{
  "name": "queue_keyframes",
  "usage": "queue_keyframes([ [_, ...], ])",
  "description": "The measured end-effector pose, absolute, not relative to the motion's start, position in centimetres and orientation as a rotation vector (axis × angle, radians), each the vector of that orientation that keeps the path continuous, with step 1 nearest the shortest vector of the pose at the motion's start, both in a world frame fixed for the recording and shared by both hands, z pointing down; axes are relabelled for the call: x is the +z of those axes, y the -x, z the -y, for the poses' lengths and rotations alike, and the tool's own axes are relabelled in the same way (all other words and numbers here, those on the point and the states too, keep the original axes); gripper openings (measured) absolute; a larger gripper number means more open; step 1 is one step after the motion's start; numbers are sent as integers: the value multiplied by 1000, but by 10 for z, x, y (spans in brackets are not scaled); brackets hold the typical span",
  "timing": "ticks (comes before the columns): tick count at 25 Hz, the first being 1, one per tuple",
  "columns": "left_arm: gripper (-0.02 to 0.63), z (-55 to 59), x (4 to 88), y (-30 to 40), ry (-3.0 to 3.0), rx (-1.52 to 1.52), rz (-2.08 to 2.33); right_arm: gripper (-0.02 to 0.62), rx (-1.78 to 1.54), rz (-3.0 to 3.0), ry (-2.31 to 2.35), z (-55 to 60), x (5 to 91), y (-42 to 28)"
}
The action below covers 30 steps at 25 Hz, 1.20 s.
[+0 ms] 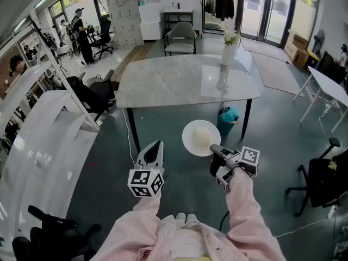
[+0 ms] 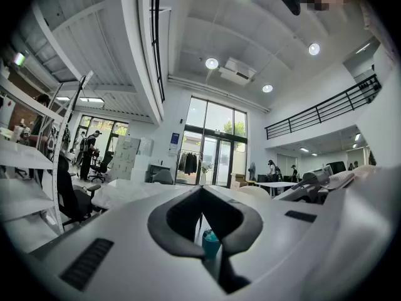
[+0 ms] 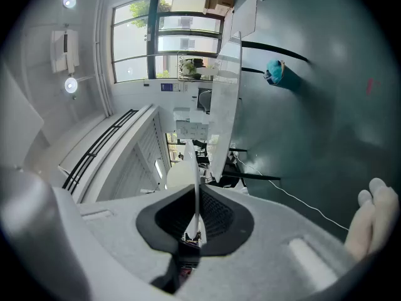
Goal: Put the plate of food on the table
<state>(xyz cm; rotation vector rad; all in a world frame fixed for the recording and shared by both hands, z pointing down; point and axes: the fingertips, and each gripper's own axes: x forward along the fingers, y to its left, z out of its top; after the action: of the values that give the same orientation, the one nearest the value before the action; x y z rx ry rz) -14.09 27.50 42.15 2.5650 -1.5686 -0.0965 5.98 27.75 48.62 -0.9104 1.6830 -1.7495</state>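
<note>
You're holding the left gripper (image 1: pixel 154 147) over the floor, short of the table's (image 1: pixel 174 80) near edge, its fingers pinched together with nothing between them. The plate (image 1: pixel 200 138) is hanging in the air just short of that same near edge, not on the table, with pale food piled in its middle. You're clamping the plate's rim with the right gripper (image 1: pixel 214 149), fingers narrow on it. A teal bin (image 1: pixel 228 118) is sitting by the table's near right leg. A vase (image 1: pixel 227 53) is standing on the table's far right part.
</note>
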Motion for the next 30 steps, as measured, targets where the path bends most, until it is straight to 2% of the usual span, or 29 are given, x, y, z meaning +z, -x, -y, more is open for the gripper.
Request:
queue_keyframes([
  [21, -2, -278, 425, 105, -2528, -126, 1605, 15, -1746, -1763, 900, -276, 488, -90],
  [30, -2, -241, 440, 110, -2509, -103, 1610, 14, -1765, -1748, 895, -233, 503, -90],
])
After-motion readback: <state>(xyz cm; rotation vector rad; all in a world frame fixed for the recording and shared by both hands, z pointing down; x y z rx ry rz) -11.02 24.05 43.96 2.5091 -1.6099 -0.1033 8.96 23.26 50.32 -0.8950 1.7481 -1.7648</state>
